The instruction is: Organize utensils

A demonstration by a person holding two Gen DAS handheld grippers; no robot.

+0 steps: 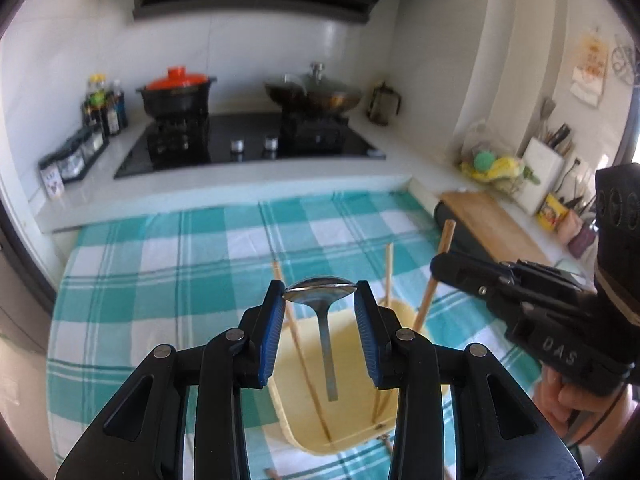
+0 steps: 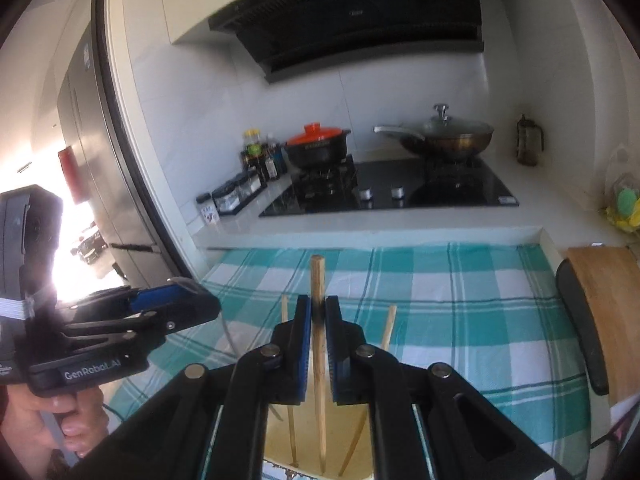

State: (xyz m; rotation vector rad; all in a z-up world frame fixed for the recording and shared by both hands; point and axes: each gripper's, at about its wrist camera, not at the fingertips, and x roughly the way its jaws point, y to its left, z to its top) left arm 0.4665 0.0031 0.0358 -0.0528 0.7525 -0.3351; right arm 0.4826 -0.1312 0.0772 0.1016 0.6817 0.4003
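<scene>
My left gripper (image 1: 320, 292) is shut on the bowl of a metal spoon (image 1: 320, 289); its handle hangs down into a cream-yellow holder (image 1: 352, 420) on the checked cloth. Two wooden chopsticks (image 1: 300, 344) lean in the holder. My right gripper (image 2: 318, 312) is shut on another wooden chopstick (image 2: 319, 344), upright, its lower end inside the holder (image 2: 276, 436). In the left wrist view the right gripper (image 1: 442, 266) sits to the right, holding that chopstick (image 1: 436, 276). In the right wrist view the left gripper (image 2: 176, 304) is at the left.
A teal and white checked cloth (image 1: 180, 264) covers the table. Behind it is a counter with a black hob (image 1: 248, 140), an orange-lidded pot (image 1: 176, 92) and a lidded wok (image 1: 316, 92). A wooden board (image 1: 492, 224) lies at the right.
</scene>
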